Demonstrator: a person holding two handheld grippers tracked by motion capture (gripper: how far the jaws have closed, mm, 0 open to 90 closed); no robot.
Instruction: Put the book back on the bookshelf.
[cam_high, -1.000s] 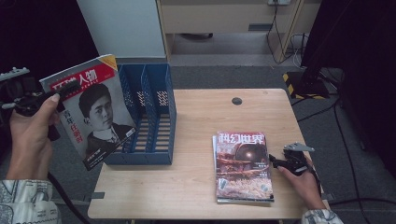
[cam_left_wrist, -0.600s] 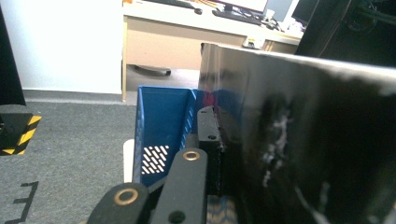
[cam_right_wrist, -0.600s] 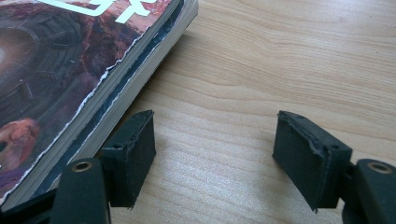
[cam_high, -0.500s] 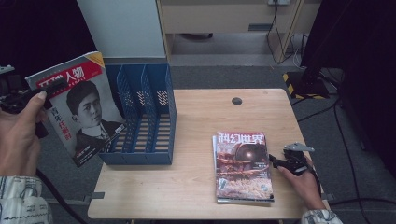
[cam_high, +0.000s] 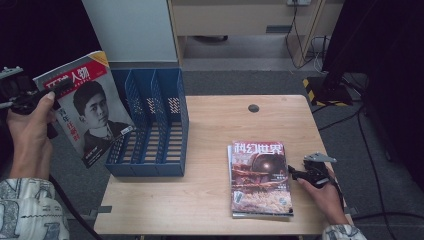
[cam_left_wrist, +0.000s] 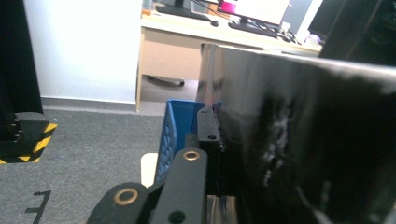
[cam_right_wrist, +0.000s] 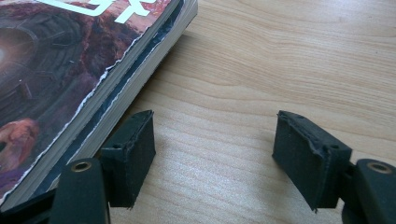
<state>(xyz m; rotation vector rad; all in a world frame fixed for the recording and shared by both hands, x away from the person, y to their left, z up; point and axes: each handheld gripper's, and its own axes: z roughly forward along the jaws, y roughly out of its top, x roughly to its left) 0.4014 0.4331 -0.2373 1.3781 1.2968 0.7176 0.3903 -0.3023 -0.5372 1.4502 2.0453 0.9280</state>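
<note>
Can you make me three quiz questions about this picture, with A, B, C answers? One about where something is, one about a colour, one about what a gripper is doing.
1. Where does the stack of magazines lie?
A. Inside the rack
B. On the table, beside the right gripper
C. On the floor

2. What colour is the rack?
A. Blue
B. Red
C. Yellow

3. What is the left gripper doing?
A. Resting open on the table
B. Pushing the rack
C. Holding a magazine in the air

Answers:
1. B: the high view shows the stack flat on the wooden table, with the right gripper at its edge, jaws open.
2. A: its walls and dividers are blue.
3. C: its jaws are closed on the portrait magazine, held up left of the rack.
</note>
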